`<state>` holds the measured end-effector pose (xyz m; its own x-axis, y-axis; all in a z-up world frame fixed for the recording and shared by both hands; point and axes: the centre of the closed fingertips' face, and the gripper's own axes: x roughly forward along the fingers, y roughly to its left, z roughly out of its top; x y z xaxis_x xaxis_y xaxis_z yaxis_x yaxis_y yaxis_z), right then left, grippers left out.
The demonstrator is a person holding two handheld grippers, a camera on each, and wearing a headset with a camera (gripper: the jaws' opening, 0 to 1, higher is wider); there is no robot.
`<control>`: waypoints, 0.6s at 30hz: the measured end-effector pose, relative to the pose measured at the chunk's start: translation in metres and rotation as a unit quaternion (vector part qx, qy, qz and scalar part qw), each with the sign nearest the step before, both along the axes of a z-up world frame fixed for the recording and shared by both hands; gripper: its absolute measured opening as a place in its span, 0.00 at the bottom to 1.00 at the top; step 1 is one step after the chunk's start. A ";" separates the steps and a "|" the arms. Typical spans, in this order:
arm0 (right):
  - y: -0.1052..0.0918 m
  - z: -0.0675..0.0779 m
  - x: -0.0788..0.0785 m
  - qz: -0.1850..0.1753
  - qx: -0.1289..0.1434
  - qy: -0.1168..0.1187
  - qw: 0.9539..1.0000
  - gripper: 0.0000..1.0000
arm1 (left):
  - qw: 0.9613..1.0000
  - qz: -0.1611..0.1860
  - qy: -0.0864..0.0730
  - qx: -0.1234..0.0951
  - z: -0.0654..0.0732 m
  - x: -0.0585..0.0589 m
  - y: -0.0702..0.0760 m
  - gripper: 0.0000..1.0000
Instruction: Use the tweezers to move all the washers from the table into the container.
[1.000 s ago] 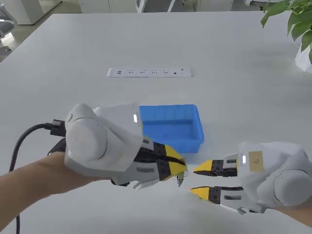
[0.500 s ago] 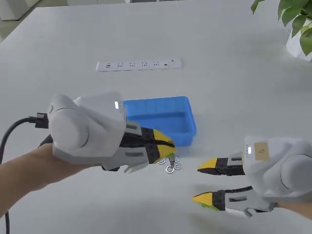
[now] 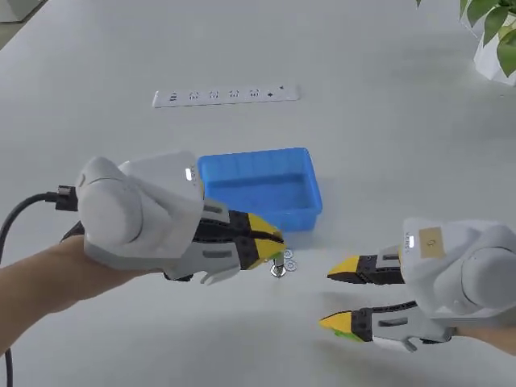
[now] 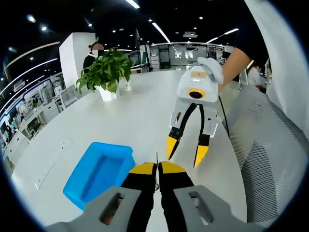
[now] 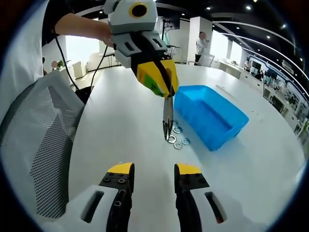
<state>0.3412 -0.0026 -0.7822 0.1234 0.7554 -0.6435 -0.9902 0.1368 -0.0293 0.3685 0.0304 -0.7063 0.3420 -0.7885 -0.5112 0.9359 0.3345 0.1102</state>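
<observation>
My left gripper (image 3: 272,244) is shut on slim metal tweezers (image 3: 278,267), which point down at a small cluster of metal washers (image 3: 288,260) on the white table. In the right gripper view the tweezers (image 5: 167,116) reach the washers (image 5: 177,138), touching or nearly so. The blue container (image 3: 258,188) stands just behind the washers. My right gripper (image 3: 340,297) stays open to the right of the washers, holding nothing. The left gripper view shows the tweezers (image 4: 156,169) between its shut jaws, the container (image 4: 99,170) to the left and the right gripper (image 4: 186,151) ahead.
A white power strip (image 3: 226,95) lies beyond the container. A potted plant (image 3: 490,32) stands at the table's far right corner. A mesh chair (image 5: 43,145) sits at the table's edge, and a person stands in the background.
The left gripper has lowered the tweezers' tip toward the washers. The right gripper has drawn back to the right, with its jaws a little wider. The head camera has shifted.
</observation>
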 end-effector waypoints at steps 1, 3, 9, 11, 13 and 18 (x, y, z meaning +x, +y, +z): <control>0.000 0.000 0.000 -0.001 0.001 0.001 1.000 0.34 | 1.000 -0.002 0.002 0.000 -0.001 0.000 0.000 0.05; -0.001 -0.002 0.000 -0.002 -0.002 0.001 1.000 0.34 | 1.000 -0.003 -0.001 -0.003 -0.001 0.000 0.000 0.05; 0.000 -0.004 0.000 -0.001 -0.002 0.005 1.000 0.34 | 1.000 -0.007 0.006 -0.011 -0.001 0.000 0.002 0.05; 0.001 -0.004 0.000 -0.001 -0.001 0.005 1.000 0.34 | 1.000 -0.017 0.013 -0.012 -0.002 -0.004 0.000 0.05; 0.004 -0.003 0.001 0.000 0.001 0.006 1.000 0.34 | 1.000 -0.012 0.020 -0.012 -0.002 -0.004 0.001 0.05; 0.014 0.000 0.007 0.005 0.006 0.008 1.000 0.34 | 1.000 0.008 0.028 -0.009 -0.002 0.006 0.012 0.05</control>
